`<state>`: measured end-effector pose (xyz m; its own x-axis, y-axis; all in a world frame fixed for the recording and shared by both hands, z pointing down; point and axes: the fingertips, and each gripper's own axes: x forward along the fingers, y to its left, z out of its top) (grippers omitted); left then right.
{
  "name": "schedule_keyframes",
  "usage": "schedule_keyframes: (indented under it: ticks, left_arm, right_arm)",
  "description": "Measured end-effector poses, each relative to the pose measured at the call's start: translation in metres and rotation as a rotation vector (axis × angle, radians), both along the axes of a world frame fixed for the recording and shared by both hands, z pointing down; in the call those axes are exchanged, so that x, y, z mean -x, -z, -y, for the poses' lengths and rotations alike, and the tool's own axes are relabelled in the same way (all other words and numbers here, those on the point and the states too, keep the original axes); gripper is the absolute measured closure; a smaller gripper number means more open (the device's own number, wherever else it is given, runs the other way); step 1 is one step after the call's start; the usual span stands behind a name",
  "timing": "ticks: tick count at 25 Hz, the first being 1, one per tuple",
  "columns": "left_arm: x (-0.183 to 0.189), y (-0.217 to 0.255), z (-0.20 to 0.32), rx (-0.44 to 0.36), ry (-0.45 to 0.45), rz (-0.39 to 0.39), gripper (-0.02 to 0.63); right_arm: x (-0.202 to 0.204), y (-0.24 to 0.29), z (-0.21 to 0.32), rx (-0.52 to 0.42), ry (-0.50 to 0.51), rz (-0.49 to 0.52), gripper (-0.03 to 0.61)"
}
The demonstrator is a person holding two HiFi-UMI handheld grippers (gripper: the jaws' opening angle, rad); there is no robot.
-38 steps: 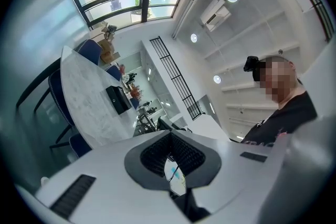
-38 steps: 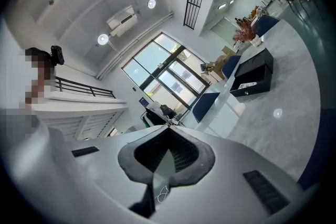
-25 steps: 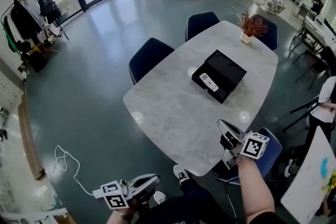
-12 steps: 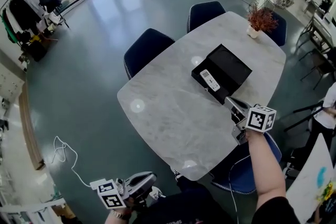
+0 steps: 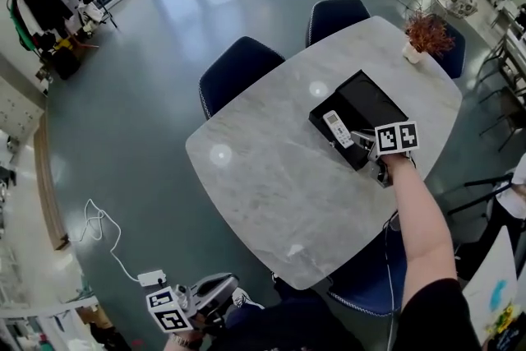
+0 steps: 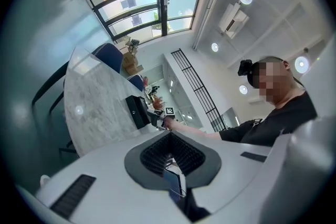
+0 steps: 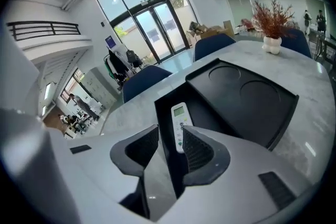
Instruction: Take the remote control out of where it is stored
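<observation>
A white remote control lies in the tray of an open black box on the marble table. My right gripper reaches over the box's near edge. Its jaws are opening, with the remote's near end between them, closer to the right finger. The pads do not press on it. Down by the person's body, off the table, my left gripper points upward with its jaws shut and nothing in them.
A white pot of red twigs stands at the table's far end. Dark blue chairs line the far side, and another sits under my right arm. A white cable lies on the floor.
My right gripper has travelled from the table's near edge forward to the black box, and its jaws have parted around the remote's near end. The left gripper stays low.
</observation>
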<state>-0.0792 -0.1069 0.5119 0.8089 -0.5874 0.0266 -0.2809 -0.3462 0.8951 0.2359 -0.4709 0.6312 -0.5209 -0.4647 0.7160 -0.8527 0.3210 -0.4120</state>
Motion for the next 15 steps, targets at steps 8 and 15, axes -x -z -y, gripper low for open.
schedule_keyframes:
  ticks: [8, 15]
  left_arm:
    - [0.009, -0.011, 0.003, 0.032, 0.059, 0.003, 0.607]
    - [0.010, -0.021, 0.005, 0.066, 0.077, 0.002, 0.607]
  right_arm:
    - [-0.005, -0.050, 0.017, 0.110, 0.080, -0.175, 0.439]
    - [0.006, -0.067, 0.025, 0.180, 0.159, -0.205, 0.406]
